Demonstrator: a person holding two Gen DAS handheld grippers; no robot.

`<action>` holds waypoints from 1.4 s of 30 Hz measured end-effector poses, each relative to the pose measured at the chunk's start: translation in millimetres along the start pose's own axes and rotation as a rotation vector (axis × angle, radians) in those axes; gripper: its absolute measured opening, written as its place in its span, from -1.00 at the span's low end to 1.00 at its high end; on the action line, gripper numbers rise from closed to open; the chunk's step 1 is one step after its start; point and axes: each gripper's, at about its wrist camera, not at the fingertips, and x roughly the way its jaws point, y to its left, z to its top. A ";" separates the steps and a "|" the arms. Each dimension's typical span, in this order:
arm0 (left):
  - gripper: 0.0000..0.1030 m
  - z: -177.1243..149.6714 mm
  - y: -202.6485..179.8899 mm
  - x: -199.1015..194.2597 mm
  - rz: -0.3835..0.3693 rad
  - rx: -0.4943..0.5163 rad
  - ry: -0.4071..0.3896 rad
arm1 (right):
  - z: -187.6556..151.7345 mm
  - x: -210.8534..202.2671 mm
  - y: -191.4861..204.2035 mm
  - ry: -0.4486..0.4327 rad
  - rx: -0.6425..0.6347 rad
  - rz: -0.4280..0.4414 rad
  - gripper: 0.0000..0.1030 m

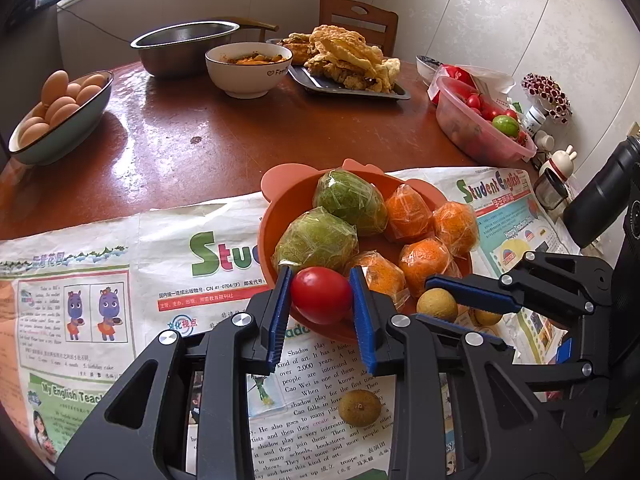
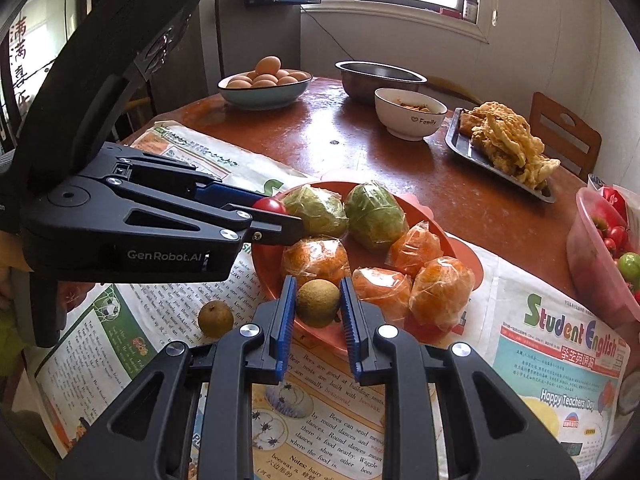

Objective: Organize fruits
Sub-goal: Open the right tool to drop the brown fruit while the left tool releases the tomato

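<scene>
Left wrist: jaws grip tomato (image 1: 321, 295) | right jaws grip longan (image 2: 318, 303) | plate (image 1: 276, 208) rim partly hidden

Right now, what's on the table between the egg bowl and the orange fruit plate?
Nothing: in the left wrist view, only bare brown table lies between the egg bowl and the orange plate.
</scene>
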 end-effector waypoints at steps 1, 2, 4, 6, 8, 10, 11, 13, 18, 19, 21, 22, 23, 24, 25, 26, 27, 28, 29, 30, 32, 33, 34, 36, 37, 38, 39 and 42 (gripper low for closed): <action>-0.58 0.1 0.3 0.3 0.000 0.001 0.000 | 0.1 0.6 -0.3 0.001 -0.001 -0.003 -0.57; -0.58 0.0 0.2 0.1 -0.001 -0.001 0.000 | -0.2 0.6 -0.3 0.001 0.000 -0.006 -0.57; -0.58 0.0 0.3 0.3 0.001 0.001 0.000 | -0.2 0.1 -1.8 -0.002 0.008 -0.004 -0.50; -0.58 0.0 0.2 0.2 0.001 0.000 0.000 | 0.0 -0.5 -2.6 -0.003 0.010 -0.001 -0.48; -0.58 -0.1 0.2 0.2 0.000 -0.001 0.000 | -0.1 -1.6 -2.8 -0.005 0.010 0.004 -0.43; -0.58 -0.1 -0.1 0.2 0.001 0.000 0.000 | -0.6 -2.9 -2.2 -0.006 0.006 0.003 -0.40; -0.58 0.0 0.3 0.2 0.001 -0.001 0.001 | -0.8 -3.2 -2.3 -0.007 0.007 0.005 -0.37; -0.58 -0.1 -0.2 0.3 0.003 0.001 0.000 | -1.5 -4.6 -2.1 -0.006 0.009 0.006 -0.36; -0.58 -0.2 0.6 0.6 0.003 0.001 0.001 | -4.2 -7.4 -3.8 -0.006 0.021 0.012 -0.26; -0.58 0.0 1.4 0.7 0.005 0.001 0.002 | -4.5 -8.0 -4.1 -0.006 0.023 0.012 -0.25; -0.58 0.0 -0.3 0.7 0.005 0.002 0.001 | -5.1 -9.3 -4.8 -0.007 0.027 0.014 -0.24; -0.58 0.1 -0.5 0.6 0.005 0.002 0.001 | -5.3 -9.8 -4.8 -0.007 0.025 0.014 -0.24; -0.58 0.2 0.1 0.7 0.005 0.001 0.001 | -5.2 -9.8 -5.0 -0.008 0.026 0.012 -0.23; -0.58 0.2 -1.2 0.6 0.004 0.001 0.001 | -5.4 -10.9 -5.4 -0.011 0.028 0.013 -0.23; -0.58 0.2 -1.3 0.4 0.005 0.002 0.001 | -5.2 -11.7 -5.2 -0.012 0.028 0.015 -0.23; -0.57 0.1 -0.7 0.4 0.005 0.002 0.001 | -5.3 -12.5 -5.1 -0.014 0.027 0.015 -0.23; -0.56 0.3 -2.0 0.3 0.003 0.001 0.001 | -5.5 -13.3 -5.2 -0.014 0.028 0.014 -0.22; -0.54 0.4 -2.3 0.2 0.003 0.002 0.001 | -5.4 -13.9 -5.4 -0.014 0.027 0.015 -0.22; -0.49 0.8 -1.5 0.7 0.003 0.004 0.002 | -5.4 -14.0 -5.5 -0.015 0.027 0.014 -0.22; -0.48 0.7 -0.9 1.0 0.002 0.005 0.002 | -5.4 -14.2 -5.6 -0.015 0.028 0.013 -0.22; -0.48 0.2 0.3 0.9 0.002 0.009 0.002 | -5.3 -15.0 -5.5 -0.016 0.027 0.013 -0.22; -0.48 -0.3 -0.7 0.5 0.004 0.010 0.002 | -5.4 -15.9 -5.5 -0.017 0.026 0.012 -0.22; -0.48 -0.6 0.0 -0.2 0.005 0.011 0.001 | -5.5 -16.7 -5.3 -0.017 0.025 0.012 -0.21; -0.48 -0.9 0.2 -1.4 0.006 0.010 0.000 | -5.4 -18.7 -5.1 -0.020 0.026 0.010 -0.20; -0.48 -0.9 1.0 -2.9 0.005 0.010 -0.003 | -5.6 -19.5 -5.0 -0.020 0.027 0.011 -0.18; -0.48 -1.0 -0.4 -4.4 0.006 0.012 -0.004 | -5.6 -20.1 -4.9 -0.021 0.028 0.011 -0.17; -0.48 -1.0 0.9 -6.5 0.005 0.014 -0.006 | -5.6 -21.2 -4.3 -0.023 0.027 0.010 -0.17; -0.45 0.2 -4.4 -11.4 0.002 0.019 -0.012 | -6.1 -23.6 -4.5 -0.027 0.033 0.009 -0.12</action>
